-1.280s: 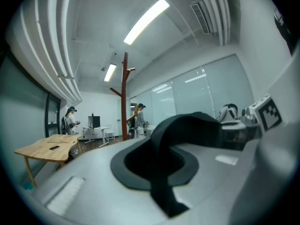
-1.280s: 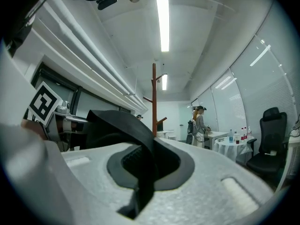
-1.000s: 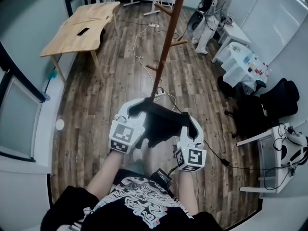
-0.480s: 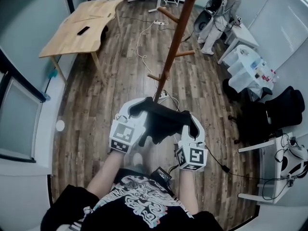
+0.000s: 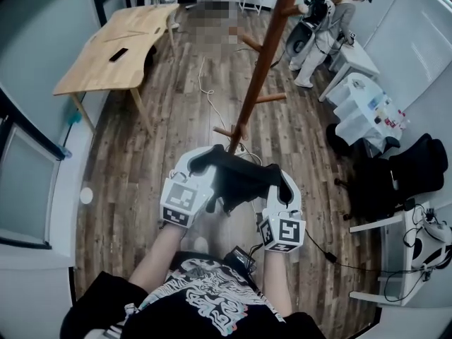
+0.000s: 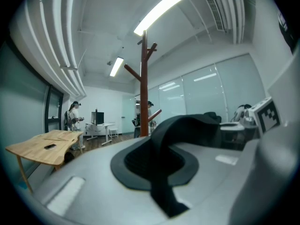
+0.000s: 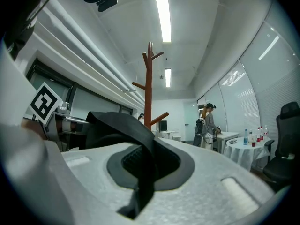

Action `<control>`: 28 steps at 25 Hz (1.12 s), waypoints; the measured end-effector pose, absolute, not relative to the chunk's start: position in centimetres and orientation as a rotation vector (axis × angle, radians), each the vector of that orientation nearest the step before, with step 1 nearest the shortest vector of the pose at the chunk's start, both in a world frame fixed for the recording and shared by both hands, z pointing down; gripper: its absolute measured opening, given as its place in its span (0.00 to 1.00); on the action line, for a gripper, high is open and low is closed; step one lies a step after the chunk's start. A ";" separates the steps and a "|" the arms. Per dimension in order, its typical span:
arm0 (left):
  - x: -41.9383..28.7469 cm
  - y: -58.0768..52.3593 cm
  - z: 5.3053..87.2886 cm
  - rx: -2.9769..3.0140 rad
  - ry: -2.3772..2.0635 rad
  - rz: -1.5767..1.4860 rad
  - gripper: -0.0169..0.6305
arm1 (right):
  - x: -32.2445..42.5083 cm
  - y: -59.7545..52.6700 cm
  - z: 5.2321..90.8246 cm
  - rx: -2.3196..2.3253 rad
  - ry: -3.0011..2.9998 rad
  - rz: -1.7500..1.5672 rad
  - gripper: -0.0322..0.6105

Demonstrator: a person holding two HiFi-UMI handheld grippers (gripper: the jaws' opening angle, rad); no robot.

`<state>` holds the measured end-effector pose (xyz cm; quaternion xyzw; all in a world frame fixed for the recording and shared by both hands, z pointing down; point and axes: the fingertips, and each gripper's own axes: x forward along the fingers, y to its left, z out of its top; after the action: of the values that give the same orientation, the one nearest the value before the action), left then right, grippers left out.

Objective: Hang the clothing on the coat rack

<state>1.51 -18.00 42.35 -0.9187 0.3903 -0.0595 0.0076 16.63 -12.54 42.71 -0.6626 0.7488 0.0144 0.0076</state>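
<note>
A black garment (image 5: 236, 182) stretches between my two grippers in front of my chest. My left gripper (image 5: 201, 159) is shut on its left end, where a black strip of cloth (image 6: 161, 172) runs between the pads. My right gripper (image 5: 282, 181) is shut on the right end, with the cloth (image 7: 140, 172) pinched the same way. The brown coat rack (image 5: 258, 76) stands just beyond the garment, its pole rising away with short pegs on both sides. It also shows ahead as a coat rack (image 6: 144, 93) in the left gripper view and a coat rack (image 7: 148, 93) in the right gripper view.
A wooden table (image 5: 106, 55) with a phone (image 5: 118, 54) stands at the far left. A person (image 5: 321, 27) stands at the far right by a white desk. A covered round table (image 5: 364, 101), a black chair (image 5: 406, 161) and white furniture (image 5: 395, 239) fill the right. Cables (image 5: 205, 83) cross the floor.
Both grippers keep the same hold on the garment. In the head view the coat rack's top has shifted right and more of its upper pole shows.
</note>
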 end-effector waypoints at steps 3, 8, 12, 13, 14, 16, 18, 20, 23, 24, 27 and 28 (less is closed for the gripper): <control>1.4 -19.3 42.4 -2.874 1.226 -0.173 0.05 | 16.6 -13.9 42.7 -2.068 2.345 0.052 0.07; 0.9 -20.9 42.5 -2.881 1.233 -0.168 0.05 | 16.3 -15.2 42.3 -2.078 2.349 0.103 0.07; 0.9 -21.4 42.5 -2.887 1.228 -0.170 0.05 | 16.2 -15.7 42.3 -2.075 2.347 0.096 0.07; 0.9 -21.5 42.4 -2.885 1.225 -0.169 0.05 | 16.2 -15.8 42.3 -2.076 2.343 0.097 0.07; 0.9 -21.6 42.2 -2.882 1.221 -0.170 0.05 | 16.2 -15.9 42.2 -2.077 2.339 0.098 0.07; 0.8 -21.7 42.0 -2.875 1.215 -0.176 0.05 | 16.1 -16.0 42.2 -2.080 2.336 0.099 0.07; 0.7 -21.8 41.7 -2.873 1.211 -0.178 0.05 | 16.1 -16.2 42.1 -2.081 2.339 0.098 0.07; 0.8 -21.6 41.4 -2.871 1.207 -0.180 0.05 | 16.2 -16.1 42.0 -2.085 2.339 0.093 0.07; 0.8 -21.3 41.2 -2.867 1.204 -0.176 0.05 | 16.5 -15.9 41.8 -2.092 2.335 0.094 0.07; 0.8 -21.3 41.2 -2.866 1.204 -0.174 0.05 | 16.4 -15.9 41.8 -2.092 2.335 0.096 0.07; 0.6 -21.5 41.7 -2.878 1.205 -0.177 0.05 | 16.2 -15.9 42.3 -2.096 2.337 0.080 0.07; 0.6 -21.5 41.9 -2.880 1.204 -0.180 0.05 | 16.2 -15.9 42.5 -2.095 2.337 0.070 0.07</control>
<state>0.61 -21.49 41.88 -0.9211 0.3849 -0.0576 0.0073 16.15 -15.88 42.50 -0.6674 0.7444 0.0223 0.0013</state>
